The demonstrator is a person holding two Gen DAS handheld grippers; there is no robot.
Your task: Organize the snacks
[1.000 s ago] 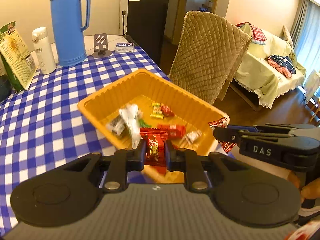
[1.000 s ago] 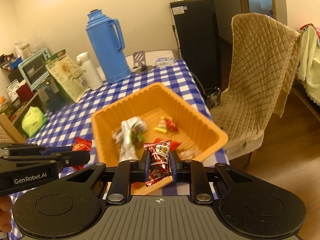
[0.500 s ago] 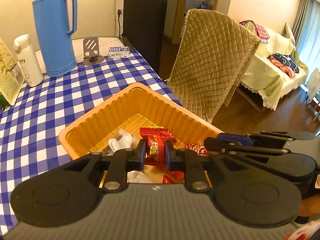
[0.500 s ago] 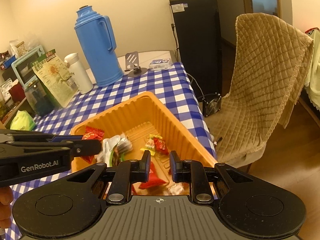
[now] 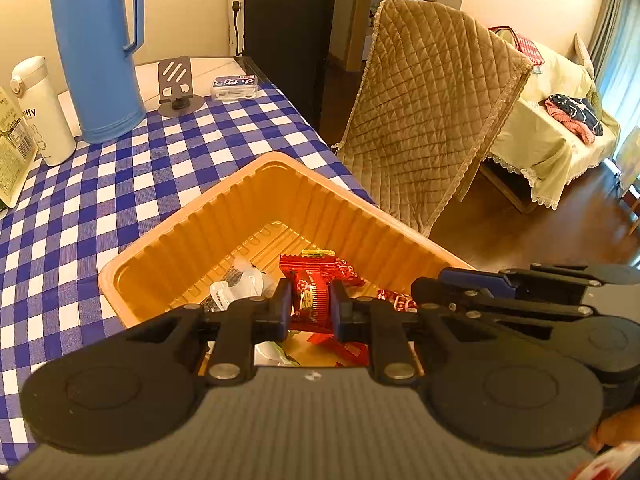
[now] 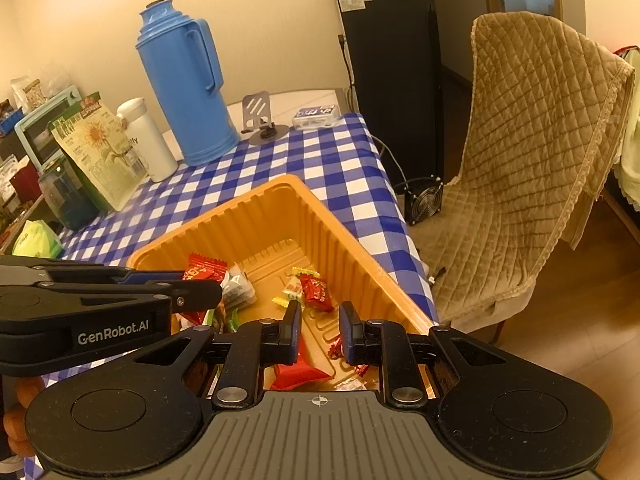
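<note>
An orange tray (image 5: 180, 232) stands near the right edge of the blue-checked table and holds several wrapped snacks, red, white and yellow. Over its near end, my left gripper (image 5: 310, 306) is shut on a red snack (image 5: 310, 300). The right wrist view shows that snack (image 6: 202, 272) at the left gripper's tip (image 6: 214, 292). My right gripper (image 6: 320, 330) hangs over the tray (image 6: 224, 216), shut, with only the tray floor showing between its pads. A red packet (image 6: 300, 368) lies below it, and a red-and-white wrapper (image 6: 334, 349) peeks out by its right finger.
A blue thermos (image 5: 100, 52), a white bottle (image 5: 44, 120), a phone stand (image 5: 178, 88) and a small box (image 5: 234, 86) stand at the table's far end. A quilt-covered chair (image 5: 432, 112) stands just past the table's right edge. A green bag (image 6: 100, 148) leans at the left.
Both grippers have moved in over the tray. The red snack between the right gripper's pads a second ago is no longer there. The left gripper still holds its snack.
</note>
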